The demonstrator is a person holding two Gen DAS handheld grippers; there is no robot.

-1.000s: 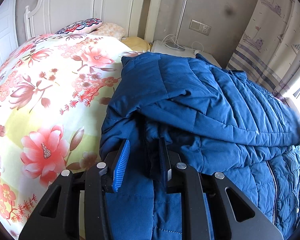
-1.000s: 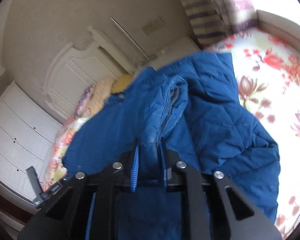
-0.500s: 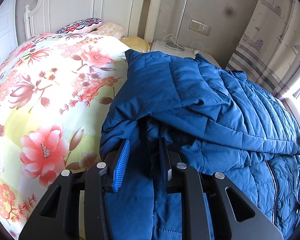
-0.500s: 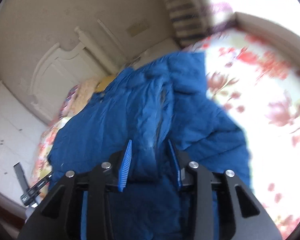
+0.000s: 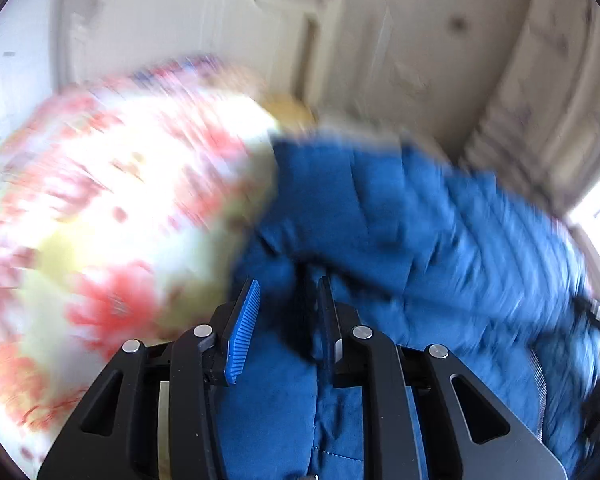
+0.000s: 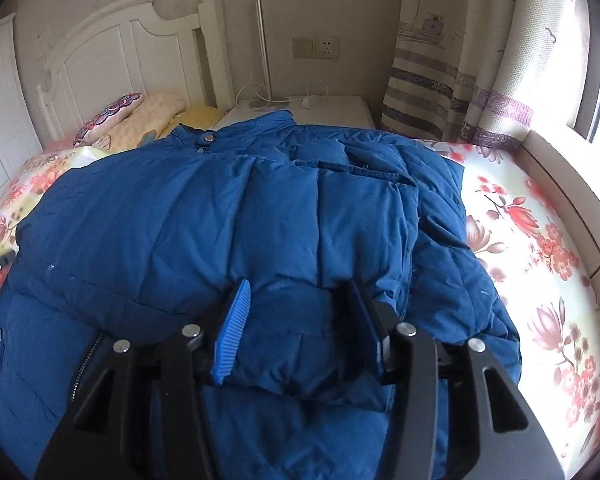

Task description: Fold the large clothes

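Jaws of left gripper (image 5: 286,320) clamped on a dark fold of blue puffer jacket (image 6: 236,216), fabric pinched betw. blue ribbed pad and black pad; whole left-wrist view motion-blurred. Jaws of right gripper (image 6: 300,320) opening, folded jacket sleeve lying betw. them, pads apart from the cloth on both sides as far as visible.

Jacket spread across floral bedspread (image 6: 540,248), sleeve folded over the chest, zip edge visible lower left in right-wrist view, collar w/ snap button toward the headboard. Same jacket filling right half of left-wrist view, bedspread to its left.

Beyond collar: patterned pillow (image 6: 108,114) and yellowish pillow (image 6: 156,114) against white headboard (image 6: 120,44). White nightstand (image 6: 324,108) just right of headboard, touching jacket collar edge in view, w/ slim lamp pole (image 6: 262,44) standing on it, cable looped at base. Wall socket (image 6: 326,47) above. Striped curtain (image 6: 440,72) at right, window ledge along far right of bed.
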